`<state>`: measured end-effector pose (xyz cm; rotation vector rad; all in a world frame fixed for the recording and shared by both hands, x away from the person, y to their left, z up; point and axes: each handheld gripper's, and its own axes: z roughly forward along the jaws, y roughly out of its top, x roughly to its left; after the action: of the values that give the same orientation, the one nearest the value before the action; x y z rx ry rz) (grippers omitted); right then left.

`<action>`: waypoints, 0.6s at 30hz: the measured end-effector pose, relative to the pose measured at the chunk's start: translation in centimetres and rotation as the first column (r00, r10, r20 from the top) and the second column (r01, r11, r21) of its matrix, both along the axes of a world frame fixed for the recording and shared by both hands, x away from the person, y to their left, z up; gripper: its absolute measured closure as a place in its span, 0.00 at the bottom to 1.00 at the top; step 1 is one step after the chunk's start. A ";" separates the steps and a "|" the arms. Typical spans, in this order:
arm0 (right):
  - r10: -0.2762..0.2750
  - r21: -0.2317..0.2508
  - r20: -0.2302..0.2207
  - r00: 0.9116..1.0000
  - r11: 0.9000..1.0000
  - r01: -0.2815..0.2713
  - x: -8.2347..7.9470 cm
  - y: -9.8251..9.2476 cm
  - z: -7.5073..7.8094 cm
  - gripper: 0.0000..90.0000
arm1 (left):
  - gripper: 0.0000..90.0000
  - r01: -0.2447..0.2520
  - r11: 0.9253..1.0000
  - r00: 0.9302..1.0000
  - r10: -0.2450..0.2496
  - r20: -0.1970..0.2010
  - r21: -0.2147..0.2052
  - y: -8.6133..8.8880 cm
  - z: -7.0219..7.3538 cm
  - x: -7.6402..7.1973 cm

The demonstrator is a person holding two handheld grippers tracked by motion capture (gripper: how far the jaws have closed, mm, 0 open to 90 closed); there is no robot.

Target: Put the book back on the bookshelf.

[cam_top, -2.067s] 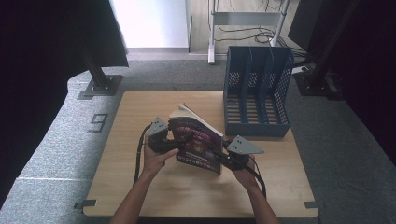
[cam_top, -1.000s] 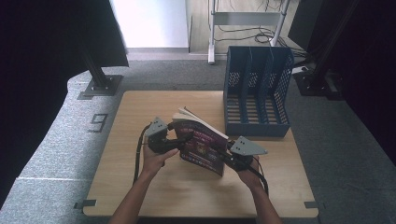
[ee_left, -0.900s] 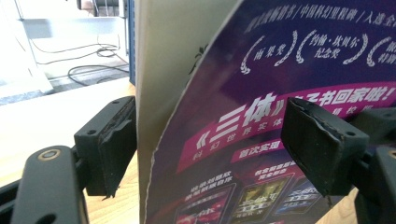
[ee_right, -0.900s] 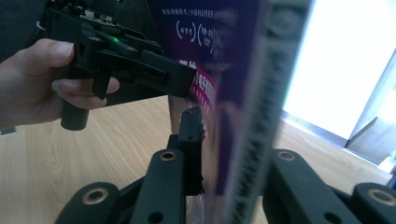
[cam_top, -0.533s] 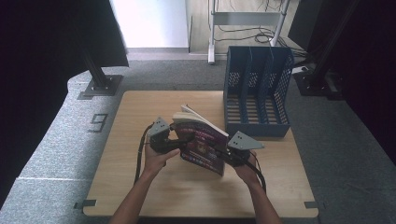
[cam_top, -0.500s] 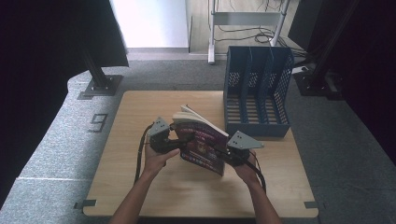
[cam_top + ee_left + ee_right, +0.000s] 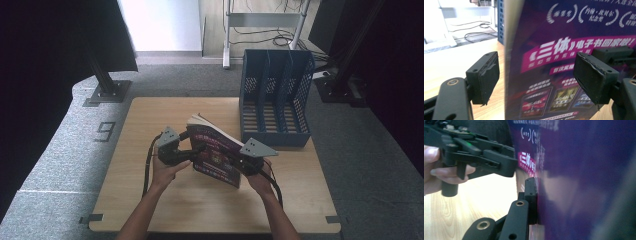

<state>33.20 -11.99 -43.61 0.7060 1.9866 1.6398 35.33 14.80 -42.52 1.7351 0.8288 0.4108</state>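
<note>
A thick paperback with a purple cover point(image 7: 217, 152) stands tilted on its edge over the middle of the wooden table point(image 7: 150, 115), pages fanned at the top. My right gripper point(image 7: 240, 162) has just been closing and is shut on the book's right side. In the right gripper view one pad point(image 7: 531, 192) presses flat on the cover point(image 7: 586, 170), and the other jaw is hidden behind the book. My left gripper point(image 7: 192, 150) is open. In the left gripper view its pads point(image 7: 485, 77) stand on either side of the book's edge point(image 7: 554, 50), clear of it.
A blue slotted file holder point(image 7: 275, 100) with several upright compartments stands at the table's far right, just behind the book. Grey carpet surrounds the table. Black stand bases point(image 7: 105, 92) sit on the floor at the far left and far right.
The book and both hands stay almost where they were. The right gripper has shifted slightly against the book's right side.
</note>
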 end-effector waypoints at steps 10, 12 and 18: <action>-0.019 0.020 -0.017 1.000 1.000 0.019 0.1 -0.3 0.0 0.90 | 0.24 -0.064 0.996 0.997 0.067 -0.037 0.059 1.4 -1.9 -1.4; -0.025 0.024 -0.021 0.999 0.999 0.026 0.1 -0.3 0.0 0.90 | 0.24 -0.069 0.995 0.996 0.073 -0.050 0.070 1.4 -2.5 -1.8; -0.034 0.030 -0.025 0.999 0.999 0.035 -0.2 -0.2 0.0 0.90 | 0.24 -0.071 0.994 0.993 0.079 -0.084 0.086 1.4 -4.1 -2.8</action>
<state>32.99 -12.17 -43.58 0.7701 1.9593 1.6521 32.54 16.21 -46.67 1.8132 0.9537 0.4276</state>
